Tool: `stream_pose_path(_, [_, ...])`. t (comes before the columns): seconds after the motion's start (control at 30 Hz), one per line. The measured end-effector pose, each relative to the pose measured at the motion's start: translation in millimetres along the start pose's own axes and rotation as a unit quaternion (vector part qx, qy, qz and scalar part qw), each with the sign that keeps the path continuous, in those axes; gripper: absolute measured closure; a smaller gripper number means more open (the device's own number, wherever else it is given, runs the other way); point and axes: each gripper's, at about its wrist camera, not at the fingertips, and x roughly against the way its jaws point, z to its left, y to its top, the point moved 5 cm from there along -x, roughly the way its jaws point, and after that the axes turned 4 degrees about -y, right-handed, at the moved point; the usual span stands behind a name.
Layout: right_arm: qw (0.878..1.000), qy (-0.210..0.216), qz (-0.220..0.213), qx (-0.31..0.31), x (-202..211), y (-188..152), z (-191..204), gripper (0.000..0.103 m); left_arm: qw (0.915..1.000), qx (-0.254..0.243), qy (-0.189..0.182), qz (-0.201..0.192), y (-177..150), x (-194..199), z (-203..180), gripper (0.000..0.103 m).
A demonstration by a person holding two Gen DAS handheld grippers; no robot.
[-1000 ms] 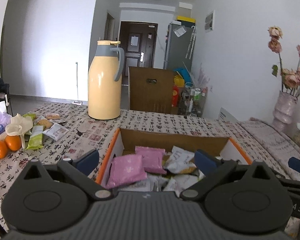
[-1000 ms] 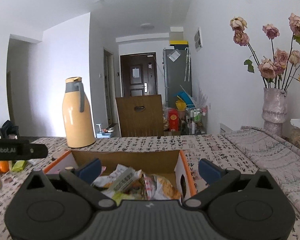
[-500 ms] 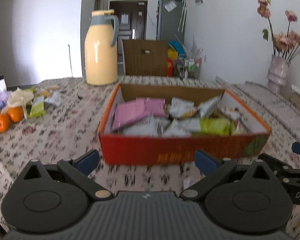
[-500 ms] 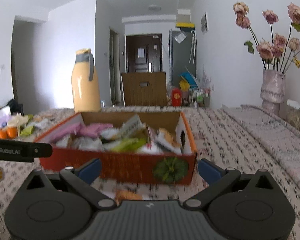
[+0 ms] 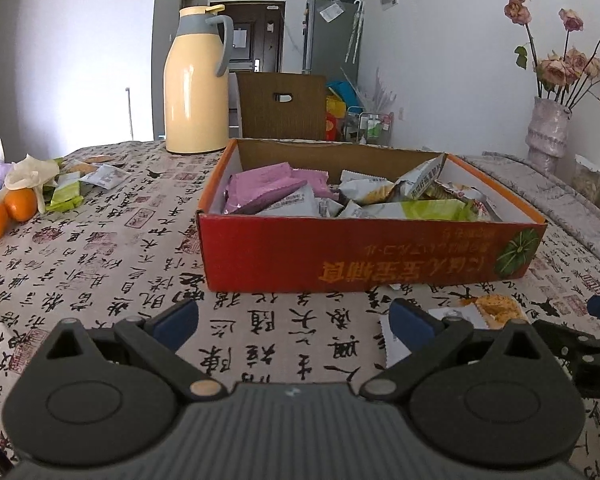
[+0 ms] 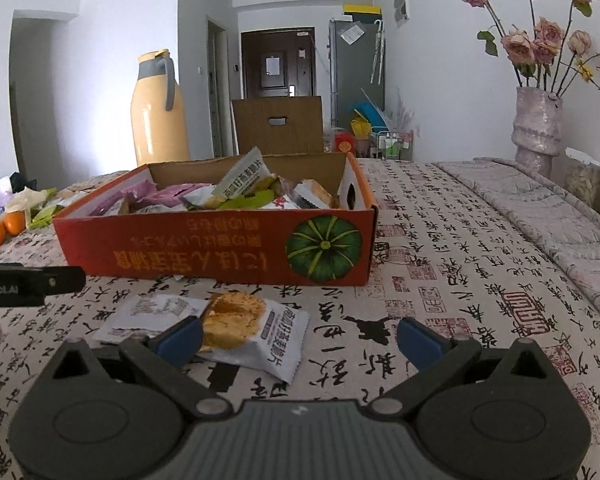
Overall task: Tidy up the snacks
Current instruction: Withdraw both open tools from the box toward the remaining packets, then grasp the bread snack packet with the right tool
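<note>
A red cardboard box filled with several snack packets stands on the table. Pink packets lie at its left end. Two loose white packets showing an orange biscuit lie on the cloth in front of the box. My left gripper is open above the cloth before the box, holding nothing. My right gripper is open too, its left fingertip just over the loose packets. More packets lie far left.
A cream thermos jug stands behind the box. Oranges and a plastic bag lie at the left edge. A vase of dried roses stands at the right on a grey quilt. A brown chair back is behind the table.
Both grippers have pulled back from over the box toward the table's near side and dropped lower. The box front and the loose packets before it have come into view.
</note>
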Motion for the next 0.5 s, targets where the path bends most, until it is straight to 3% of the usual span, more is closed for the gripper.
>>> stream_pose_path(0.23, [0.999, -0.004, 0.012, 0.038, -17, 11, 11, 0.0, 0.9998, 0.015, -0.009, 0.012, -3, -6, 4, 0.0])
stream_pose_path(0.5, [0.996, -0.011, 0.065, 0.063, -49, 15, 25, 0.0, 0.9995, 0.023, -0.016, 0.017, -4, -8, 6, 0.0])
